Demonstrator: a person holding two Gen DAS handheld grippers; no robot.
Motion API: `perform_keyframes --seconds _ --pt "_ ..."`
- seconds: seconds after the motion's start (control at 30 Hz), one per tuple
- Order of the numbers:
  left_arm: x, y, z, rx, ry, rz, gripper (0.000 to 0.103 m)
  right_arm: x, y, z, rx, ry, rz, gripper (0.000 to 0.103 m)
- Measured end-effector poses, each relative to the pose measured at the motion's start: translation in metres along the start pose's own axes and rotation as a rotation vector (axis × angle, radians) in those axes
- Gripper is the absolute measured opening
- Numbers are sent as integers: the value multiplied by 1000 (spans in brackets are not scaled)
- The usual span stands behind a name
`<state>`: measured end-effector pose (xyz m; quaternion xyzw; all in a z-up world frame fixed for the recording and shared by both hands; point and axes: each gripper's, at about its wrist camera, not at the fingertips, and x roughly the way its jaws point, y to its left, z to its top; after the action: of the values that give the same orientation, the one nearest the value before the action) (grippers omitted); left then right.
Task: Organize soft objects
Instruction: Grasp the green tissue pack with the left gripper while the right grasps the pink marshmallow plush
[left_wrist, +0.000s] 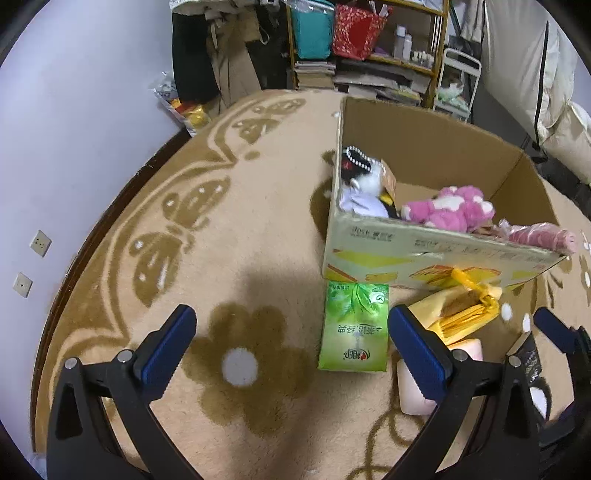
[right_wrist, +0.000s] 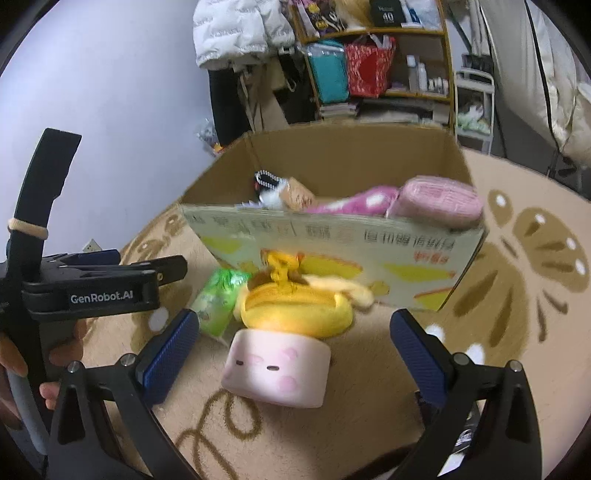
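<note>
**Picking up the soft things by the box**

The left gripper (left_wrist: 291, 350) was wide open and held nothing. It hung over the carpet (left_wrist: 258, 221), above a brown flower shape. Just to its right lay a green pack (left_wrist: 354, 328), flat on the carpet and close to the front of the cardboard box (left_wrist: 424, 254). Next came a yellow plush pouch (right_wrist: 295, 310), leaning near the box front, and a pink squishy toy (right_wrist: 277, 373) touching it from below.

The right gripper (right_wrist: 295, 350) was wide open too, with nothing in it. The pink squishy toy sat right between its two fingers, so that looked like the thing to grab. To do it well, the gripper should go down low, keep the toy in the middle, and squeeze gently so it does not pop out. It should not pinch the yellow pouch as well.

Inside the box were already a pink teddy (left_wrist: 454, 210), a doll (left_wrist: 362, 184) and a pink roll (right_wrist: 439, 199) resting at the right front corner.
</note>
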<state>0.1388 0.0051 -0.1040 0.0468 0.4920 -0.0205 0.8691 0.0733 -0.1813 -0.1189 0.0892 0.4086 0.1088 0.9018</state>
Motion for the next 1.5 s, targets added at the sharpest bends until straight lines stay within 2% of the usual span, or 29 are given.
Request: perform_keyframes --seconds 0.13,0.33,0.6,0.7,0.83,0.93,1.0,1.07,1.13,1.17,1.2,1.23,1.3,1.5 --pt "13 -2 0 3 21 6 102 11 -2 -2 -4 27 -12 103" --pt "29 -4 2 1 59 -30 102 29 -7 -7 6 77 -18 103" --pt "55 -10 -3 -5 126 -48 102 40 -6 -11 3 101 1 103" --pt "63 -13 -5 -15 147 -83 102 45 -5 -13 -4 116 7 103" --pt "72 -17 -6 -10 165 -76 102 52 -3 -16 -8 145 13 103" --pt "76 -15 -6 -26 167 -82 102 60 -4 -20 6 180 40 95" --pt "80 -12 -6 -40 178 -97 102 63 -5 -20 21 195 74 82" --pt "81 -12 -6 -47 179 -111 97 63 -3 -21 16 197 92 73" --pt "83 -12 -7 -51 197 -144 83 63 -1 -21 -6 198 86 64" --pt "84 -13 -8 -55 206 -151 81 64 1 -20 -12 195 81 60" --pt "84 -14 -8 -53 203 -143 76 64 3 -19 -16 190 78 57" --pt "83 -15 -9 -46 196 -129 65 63 5 -19 -22 187 76 56" --pt "83 -17 -11 -19 198 -78 56 61 7 -18 -29 177 69 52" --pt "76 -12 -13 -42 186 -92 54 55 10 -18 -24 161 62 49"
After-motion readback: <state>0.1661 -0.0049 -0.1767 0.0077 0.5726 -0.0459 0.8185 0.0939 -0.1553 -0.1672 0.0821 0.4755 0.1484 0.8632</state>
